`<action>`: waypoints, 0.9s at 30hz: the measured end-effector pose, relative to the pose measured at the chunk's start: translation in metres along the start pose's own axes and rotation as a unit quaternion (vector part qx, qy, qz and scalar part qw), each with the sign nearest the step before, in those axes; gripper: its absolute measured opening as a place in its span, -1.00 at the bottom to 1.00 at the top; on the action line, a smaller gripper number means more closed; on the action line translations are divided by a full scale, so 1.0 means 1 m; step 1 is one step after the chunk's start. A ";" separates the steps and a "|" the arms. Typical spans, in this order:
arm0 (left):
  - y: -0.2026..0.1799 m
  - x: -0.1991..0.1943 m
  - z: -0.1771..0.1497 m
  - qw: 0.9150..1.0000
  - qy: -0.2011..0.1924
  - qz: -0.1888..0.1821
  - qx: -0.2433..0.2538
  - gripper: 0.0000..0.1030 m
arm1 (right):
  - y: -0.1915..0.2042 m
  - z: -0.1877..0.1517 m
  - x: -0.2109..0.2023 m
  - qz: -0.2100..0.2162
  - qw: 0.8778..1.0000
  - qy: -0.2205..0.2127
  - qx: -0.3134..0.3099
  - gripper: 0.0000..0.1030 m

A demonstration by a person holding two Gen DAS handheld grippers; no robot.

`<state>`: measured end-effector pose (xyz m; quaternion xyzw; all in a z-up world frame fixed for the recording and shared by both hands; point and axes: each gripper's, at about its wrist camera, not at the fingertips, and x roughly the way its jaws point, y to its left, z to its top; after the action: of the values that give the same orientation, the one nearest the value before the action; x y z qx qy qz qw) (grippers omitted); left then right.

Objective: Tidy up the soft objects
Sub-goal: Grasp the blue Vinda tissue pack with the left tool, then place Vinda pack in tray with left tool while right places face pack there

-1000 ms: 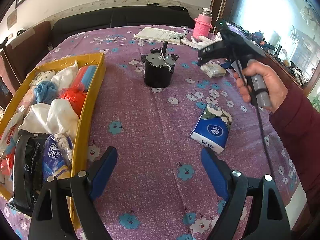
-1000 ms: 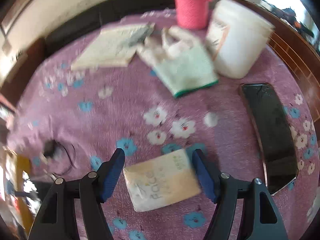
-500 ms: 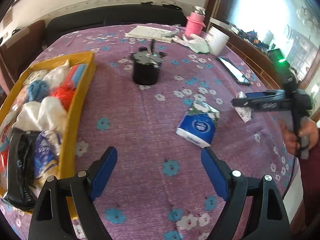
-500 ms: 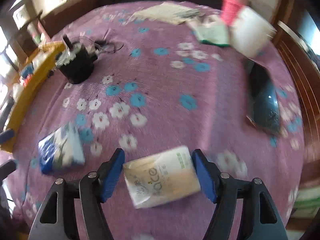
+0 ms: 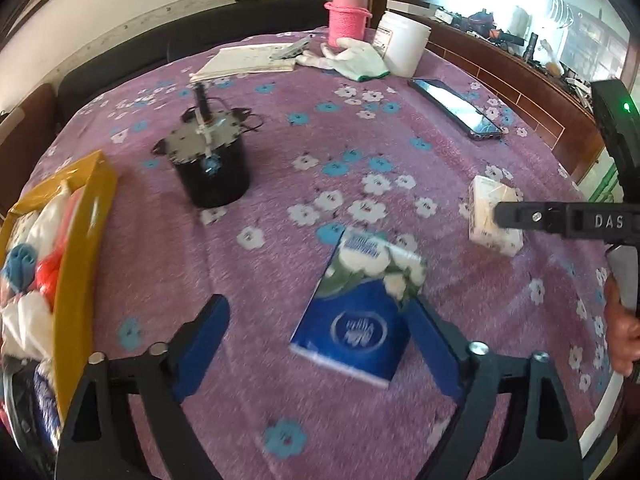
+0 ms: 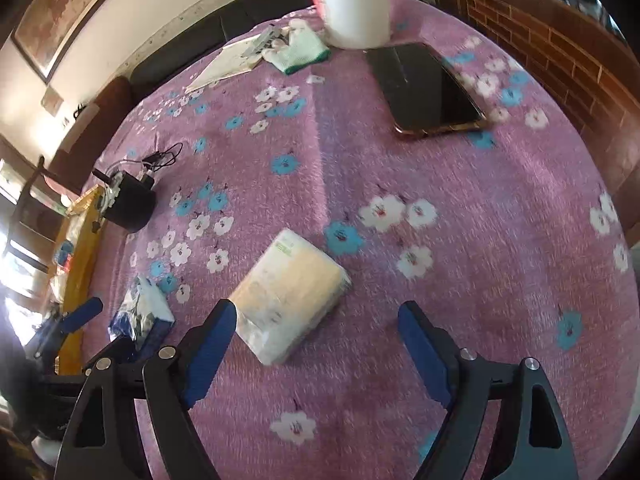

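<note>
Table cloth (image 5: 280,272): purple with flowers, it fills both views and carries everything.
Yellow tray (image 5: 80,264): at the left edge of the left wrist view, already full of soft things – white, red and blue cloths. I judge it is the collecting place, so the packs should go there.
Black pot (image 5: 212,168): upper left of centre, it stands between the tray and the packs and must be avoided.
Phone (image 6: 428,92): upper right in the right wrist view, lying flat, not a soft thing.
Blue tissue pack (image 5: 356,312): lower centre of the left wrist view, flat on the cloth.
Cream tissue pack (image 6: 288,296): lower centre of the right wrist view, lying free on the cloth.
Left gripper (image 5: 320,340): jaws wide apart and just opened further; the blue pack lies between them, close against the right finger, but it is not pressed – probably prepared for a grasp.
Right gripper (image 6: 316,336): jaws have just been opening and stand wide; the cream pack is near the left finger and nothing is held.
</note>
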<state>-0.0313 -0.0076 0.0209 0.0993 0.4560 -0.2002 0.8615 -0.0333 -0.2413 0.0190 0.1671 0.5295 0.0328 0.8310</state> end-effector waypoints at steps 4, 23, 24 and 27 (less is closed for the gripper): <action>-0.001 0.009 0.005 1.000 0.004 -0.011 0.003 0.87 | 0.019 0.005 0.010 -0.015 1.000 -0.001 -0.016 0.68; -0.006 -0.015 -0.010 0.999 -0.022 -0.037 -0.011 0.06 | 0.036 -0.015 0.003 -0.079 0.995 -0.010 -0.064 0.17; -0.005 -0.023 -0.012 0.999 -0.029 -0.041 -0.015 0.06 | 0.035 -0.017 0.000 -0.075 0.995 -0.010 -0.064 0.16; 0.000 -0.047 -0.019 0.997 -0.046 -0.052 -0.030 0.06 | 0.041 -0.024 -0.012 -0.071 0.995 -0.023 -0.072 0.15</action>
<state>-0.0692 0.0112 0.0483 0.0406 0.4259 -0.2353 0.8727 -0.0553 -0.1997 0.0331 0.0694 0.5168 0.0084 0.8533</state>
